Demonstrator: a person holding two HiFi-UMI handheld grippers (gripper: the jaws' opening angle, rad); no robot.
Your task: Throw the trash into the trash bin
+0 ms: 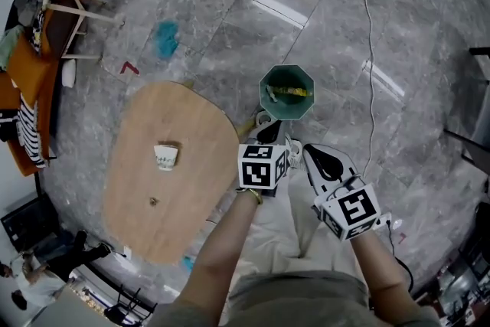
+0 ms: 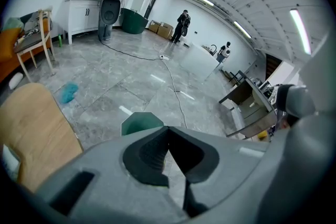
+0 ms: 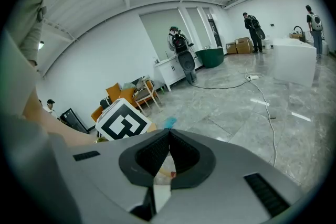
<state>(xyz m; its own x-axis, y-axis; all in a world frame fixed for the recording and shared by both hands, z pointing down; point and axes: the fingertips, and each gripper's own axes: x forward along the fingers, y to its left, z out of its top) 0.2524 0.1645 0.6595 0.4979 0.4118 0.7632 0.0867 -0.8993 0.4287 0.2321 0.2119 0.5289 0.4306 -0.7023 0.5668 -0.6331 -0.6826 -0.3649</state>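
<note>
Drop step looks done: L gripper (image 1: 267,132) hangs just beside the green octagonal plastic trash bin (image 1: 295,111), jaws pressed together w/ nothing btwn them, and yellow-and-white trash (image 1: 289,93) lies inside the bin. R gripper (image 1: 318,158) is closed too, empty afaict. A white crumpled paper cup (image 1: 166,156) sits on the oval wooden table (image 1: 191,126). Next, prob: swing L over to the table, spread jaws, pinch the cup.
</note>
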